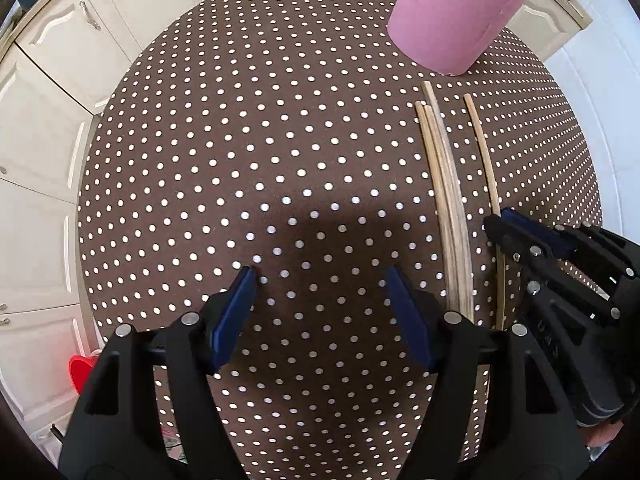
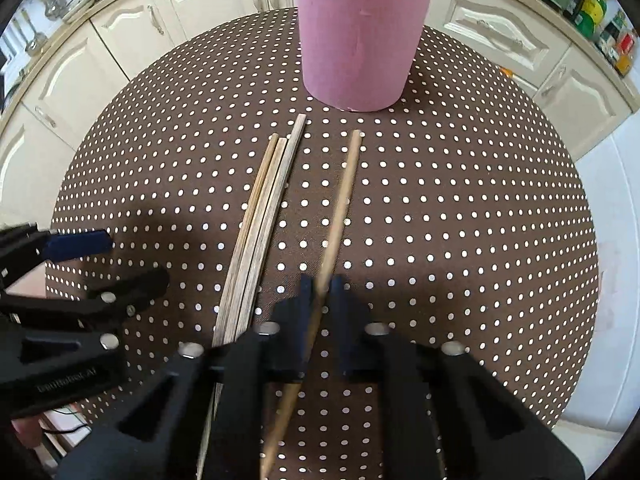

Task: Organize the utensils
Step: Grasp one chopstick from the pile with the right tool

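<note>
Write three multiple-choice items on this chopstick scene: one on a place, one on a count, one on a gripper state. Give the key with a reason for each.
1. Where does the pink cup stand relative to the chopsticks?
A. Beyond their far tips
B. On top of them
C. Off the table

2. How many chopsticks lie bunched together in the group of three chopsticks, apart from the single chopstick?
A. One
B. Three
C. Six

3. What is the right gripper doing?
A. Open over bare cloth
B. Shut on the single chopstick
C. Shut on the cup

Key: 1 A, the cup sits on the dotted tablecloth just past the stick ends. 2 B, three sticks touch side by side. 3 B, its jaws pinch the lone stick, while the left gripper stands open over cloth.
</note>
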{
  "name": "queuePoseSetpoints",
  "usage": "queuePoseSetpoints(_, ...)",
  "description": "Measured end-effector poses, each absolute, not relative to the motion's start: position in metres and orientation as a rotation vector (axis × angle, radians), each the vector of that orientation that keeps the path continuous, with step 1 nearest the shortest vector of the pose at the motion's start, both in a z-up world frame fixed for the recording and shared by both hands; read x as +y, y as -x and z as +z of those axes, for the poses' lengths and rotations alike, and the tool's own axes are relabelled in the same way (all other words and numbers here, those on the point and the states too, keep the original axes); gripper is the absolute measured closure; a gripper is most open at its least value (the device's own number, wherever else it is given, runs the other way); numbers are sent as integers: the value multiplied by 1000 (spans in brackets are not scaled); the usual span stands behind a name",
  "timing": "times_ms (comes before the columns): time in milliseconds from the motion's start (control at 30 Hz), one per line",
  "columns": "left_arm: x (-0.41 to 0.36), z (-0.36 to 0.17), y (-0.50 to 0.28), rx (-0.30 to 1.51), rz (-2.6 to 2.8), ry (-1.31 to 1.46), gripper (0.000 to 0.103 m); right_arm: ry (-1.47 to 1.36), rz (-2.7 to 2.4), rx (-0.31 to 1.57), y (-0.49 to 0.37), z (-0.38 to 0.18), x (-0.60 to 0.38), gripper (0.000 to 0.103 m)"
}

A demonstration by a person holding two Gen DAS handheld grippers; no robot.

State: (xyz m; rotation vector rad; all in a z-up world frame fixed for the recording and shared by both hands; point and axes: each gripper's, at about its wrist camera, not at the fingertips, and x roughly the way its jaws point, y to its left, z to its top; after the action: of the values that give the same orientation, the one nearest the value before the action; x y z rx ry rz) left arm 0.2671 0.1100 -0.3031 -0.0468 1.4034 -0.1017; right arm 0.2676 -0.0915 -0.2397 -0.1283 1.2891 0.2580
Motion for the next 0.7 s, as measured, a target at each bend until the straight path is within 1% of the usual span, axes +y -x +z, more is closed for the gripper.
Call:
queuePoseSetpoints(67,110,-304,-269,1404,-97,54,35,88,264,1294,-270,-240,-98,98)
queuePoseSetpoints(300,86,-304,-264,1403,-98,59,35,-115,286,1327,-277,-243,-128,98)
queuePoseSetpoints(700,19,-307,-252,1417,-110,-5,34,-168,299,1347,-262,-245,-162,98)
